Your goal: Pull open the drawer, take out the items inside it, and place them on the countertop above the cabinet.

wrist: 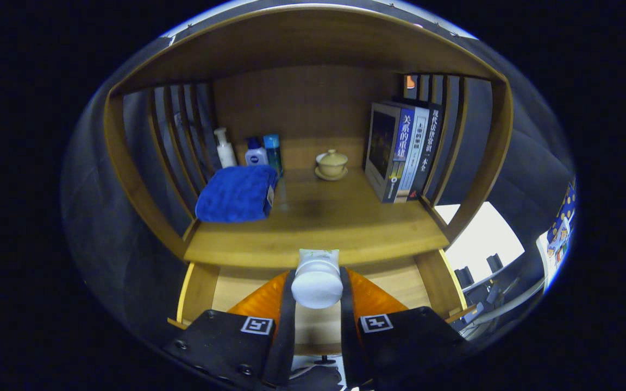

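Right now the claw (pixel 317 290) is clenched on a white tube (pixel 317 279), both fingers pressing its sides, one on the left and one on the right. Tube sits between the fingers near their tips, round white cap facing back toward the camera, flat crimped end with a bit of green print pointing forward at the cabinet. Long axis runs roughly along the fingers, front to back, tilted slightly upward at the far end. It hangs above the open drawer (pixel 199 290), whose light wooden bottom and side walls show under and to either side of the fingers, and it's just short of the front edge of the wooden surface (pixel 318 239) above the drawer; not touching that surface as far as I can tell. On the surface, well beyond the tube: folded blue towel (pixel 236 194) at the left, and behind it against the back panel a white pump bottle (pixel 225 147), a white bottle with a blue cap (pixel 256 152) and a blue bottle (pixel 273 152) in a row. Small lidded cream cup on a saucer (pixel 332 164) stands near the back centre, apart from the rest. Upright books (pixel 404 152) stand at the right against the slatted side wall. Middle of the surface, directly ahead of the tube, is bare wood.
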